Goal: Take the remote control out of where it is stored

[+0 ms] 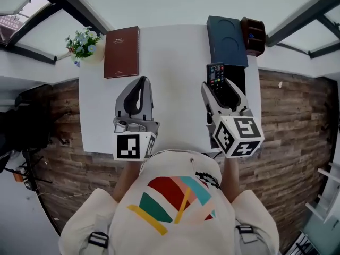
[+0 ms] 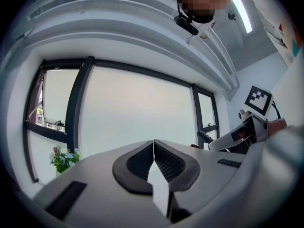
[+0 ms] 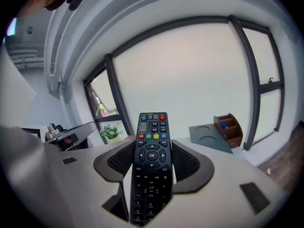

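Table (image 1: pixel 175 57): the middle strip lies bare from near edge to far edge and gives you an open lane between the left gripper (image 1: pixel 141 82) and the right gripper (image 1: pixel 219 89). Far left, the brown book (image 1: pixel 121 52) lies flat, with the flower pot (image 1: pixel 82 44) at the corner near it. Far right, the dark blue box (image 1: pixel 227 40) and the brown organizer (image 1: pixel 253 35) just beside it close that corner. The remote control (image 1: pixel 215 74), clamped in the right gripper, points toward the box.
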`<action>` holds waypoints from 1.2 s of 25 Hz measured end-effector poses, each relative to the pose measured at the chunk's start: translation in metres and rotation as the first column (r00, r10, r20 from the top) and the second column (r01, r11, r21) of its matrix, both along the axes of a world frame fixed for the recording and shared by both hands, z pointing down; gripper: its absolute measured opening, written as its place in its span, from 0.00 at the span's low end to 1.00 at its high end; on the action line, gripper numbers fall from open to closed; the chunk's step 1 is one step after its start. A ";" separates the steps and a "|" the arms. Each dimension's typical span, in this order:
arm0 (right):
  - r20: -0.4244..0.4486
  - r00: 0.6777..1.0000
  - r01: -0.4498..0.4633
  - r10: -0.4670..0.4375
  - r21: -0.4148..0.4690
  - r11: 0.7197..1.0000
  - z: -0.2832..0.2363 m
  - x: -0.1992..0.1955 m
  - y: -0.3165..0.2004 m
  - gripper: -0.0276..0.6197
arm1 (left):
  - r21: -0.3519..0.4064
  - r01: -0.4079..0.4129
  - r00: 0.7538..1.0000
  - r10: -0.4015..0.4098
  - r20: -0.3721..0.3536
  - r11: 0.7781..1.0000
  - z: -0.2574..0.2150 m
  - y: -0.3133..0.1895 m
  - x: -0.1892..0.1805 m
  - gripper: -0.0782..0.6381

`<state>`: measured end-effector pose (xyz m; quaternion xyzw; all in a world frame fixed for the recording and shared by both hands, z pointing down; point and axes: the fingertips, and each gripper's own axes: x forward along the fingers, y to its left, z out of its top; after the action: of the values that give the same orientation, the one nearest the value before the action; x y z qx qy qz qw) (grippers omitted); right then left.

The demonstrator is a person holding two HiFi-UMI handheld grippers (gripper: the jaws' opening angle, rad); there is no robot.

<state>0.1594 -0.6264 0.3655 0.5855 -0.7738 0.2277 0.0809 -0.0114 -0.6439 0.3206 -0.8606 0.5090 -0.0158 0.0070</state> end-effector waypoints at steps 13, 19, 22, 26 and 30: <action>-0.128 0.957 0.287 -0.260 0.295 0.911 -0.046 -0.104 0.028 0.43 | 0.115 0.190 0.982 -0.186 -0.039 0.975 -0.040 0.045 -0.057 0.12; -0.111 0.946 0.325 -0.306 0.281 0.903 -0.042 -0.115 0.033 0.43 | 0.118 0.237 0.972 -0.234 -0.038 0.964 -0.039 0.055 -0.070 0.12; -0.083 0.947 0.322 -0.311 0.266 0.908 -0.037 -0.112 0.032 0.43 | 0.129 0.240 0.971 -0.237 -0.039 0.962 -0.043 0.054 -0.068 0.12; -0.088 0.952 0.305 -0.293 0.265 0.915 -0.035 -0.105 0.030 0.43 | 0.133 0.229 0.973 -0.227 -0.028 0.964 -0.042 0.053 -0.062 0.12; -0.080 0.961 0.278 -0.266 0.285 0.918 -0.041 -0.100 0.025 0.43 | 0.137 0.215 0.976 -0.214 -0.025 0.967 -0.044 0.050 -0.056 0.12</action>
<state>0.0596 -0.6010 0.3249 0.4823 -0.8710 0.0852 0.0395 -0.0679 -0.5941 0.2761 -0.7979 0.5991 0.0232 0.0628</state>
